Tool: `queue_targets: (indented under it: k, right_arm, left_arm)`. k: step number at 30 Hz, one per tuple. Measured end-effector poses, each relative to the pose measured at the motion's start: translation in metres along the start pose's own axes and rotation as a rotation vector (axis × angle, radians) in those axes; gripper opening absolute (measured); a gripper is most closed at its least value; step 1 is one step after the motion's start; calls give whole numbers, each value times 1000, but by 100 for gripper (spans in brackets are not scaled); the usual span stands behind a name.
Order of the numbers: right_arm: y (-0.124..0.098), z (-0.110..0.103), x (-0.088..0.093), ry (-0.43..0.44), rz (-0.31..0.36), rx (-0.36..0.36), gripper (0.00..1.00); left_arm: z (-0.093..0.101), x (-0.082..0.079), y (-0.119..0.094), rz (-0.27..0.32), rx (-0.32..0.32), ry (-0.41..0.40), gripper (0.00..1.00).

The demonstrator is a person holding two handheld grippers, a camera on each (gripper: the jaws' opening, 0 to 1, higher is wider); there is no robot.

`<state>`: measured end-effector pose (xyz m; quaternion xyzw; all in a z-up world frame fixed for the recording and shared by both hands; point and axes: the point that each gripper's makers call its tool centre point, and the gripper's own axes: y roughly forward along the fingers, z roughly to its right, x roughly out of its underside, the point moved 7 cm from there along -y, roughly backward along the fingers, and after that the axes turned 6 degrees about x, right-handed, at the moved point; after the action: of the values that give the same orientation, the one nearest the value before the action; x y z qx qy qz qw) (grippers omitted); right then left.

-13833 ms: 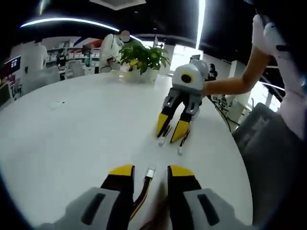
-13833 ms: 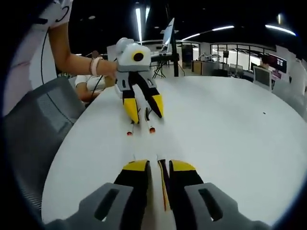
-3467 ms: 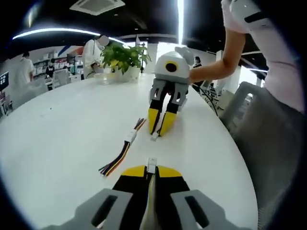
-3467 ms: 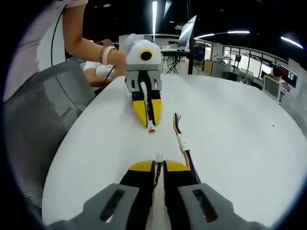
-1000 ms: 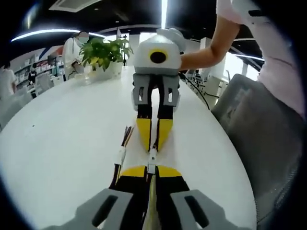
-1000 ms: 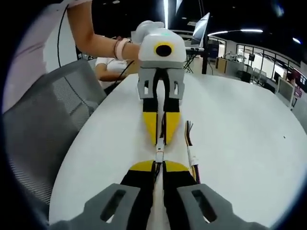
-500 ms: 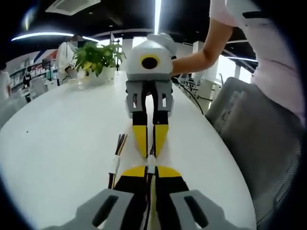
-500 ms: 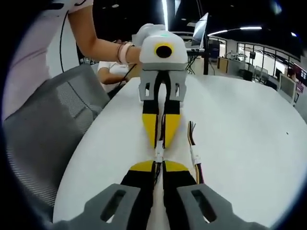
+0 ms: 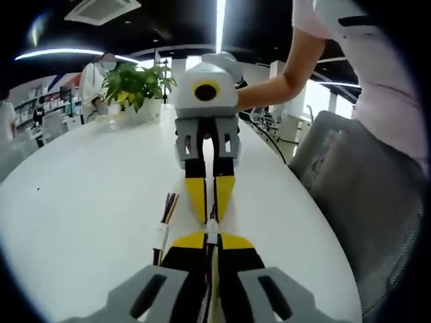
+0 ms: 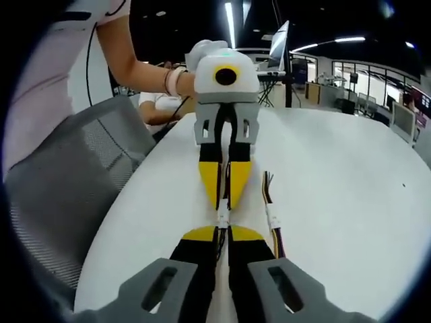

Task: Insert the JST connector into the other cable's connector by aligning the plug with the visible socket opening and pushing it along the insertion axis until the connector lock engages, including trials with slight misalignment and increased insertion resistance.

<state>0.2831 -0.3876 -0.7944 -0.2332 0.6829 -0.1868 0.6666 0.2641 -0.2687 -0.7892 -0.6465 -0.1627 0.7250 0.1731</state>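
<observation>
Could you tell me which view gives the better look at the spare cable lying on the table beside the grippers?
The right gripper view: the spare cable lies clear of the grippers on the table, its white connector and coloured wires plain to see. In the left gripper view the cable is partly cut off by the left gripper.

No legible text, label, brand name, number or sign appears in either the left gripper view or the right gripper view. The far wall panels and monitors in the background are too small and blurred for any lettering to be made out.
</observation>
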Motion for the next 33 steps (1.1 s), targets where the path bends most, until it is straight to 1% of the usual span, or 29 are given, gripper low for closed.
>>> queue_targets:
  k: [3, 6, 9, 13, 18, 25, 26, 27, 28, 29, 33]
  right_arm:
    - [2, 2, 1, -36, -9, 7, 2]
    - [4, 6, 2, -40, -13, 18, 2]
    - [6, 10, 1, -50, -16, 26, 2]
    - [8, 11, 0, -77, -18, 17, 2]
    - [13, 10, 3, -78, -32, 13, 2]
    - [13, 8, 2, -66, -34, 11, 3]
    - [14, 6, 3, -52, -37, 3, 3]
    - [15, 6, 2, -61, -31, 7, 3]
    - [15, 6, 2, -62, -30, 7, 3]
    - [16, 5, 2, -66, -31, 13, 3]
    - [16, 4, 1, -66, -35, 19, 4]
  left_arm:
    - [-3, 3, 1, -2, -5, -6, 0]
    - [-6, 5, 0, -7, -15, 6, 0]
    - [-11, 7, -2, -3, -29, -1, 0]
    - [-12, 9, -2, -5, -34, -7, 0]
    - [-12, 13, -2, -24, -35, -8, 0]
    - [-14, 14, -2, -31, -36, -8, 0]
    - [-13, 15, -1, -36, -31, -11, 0]
    - [-12, 17, 0, -53, -27, -13, 0]
    - [-14, 15, 1, -37, -32, 12, 0]
    - [-13, 16, 2, -45, -35, -10, 0]
    - [-12, 17, 2, -52, -42, -5, 0]
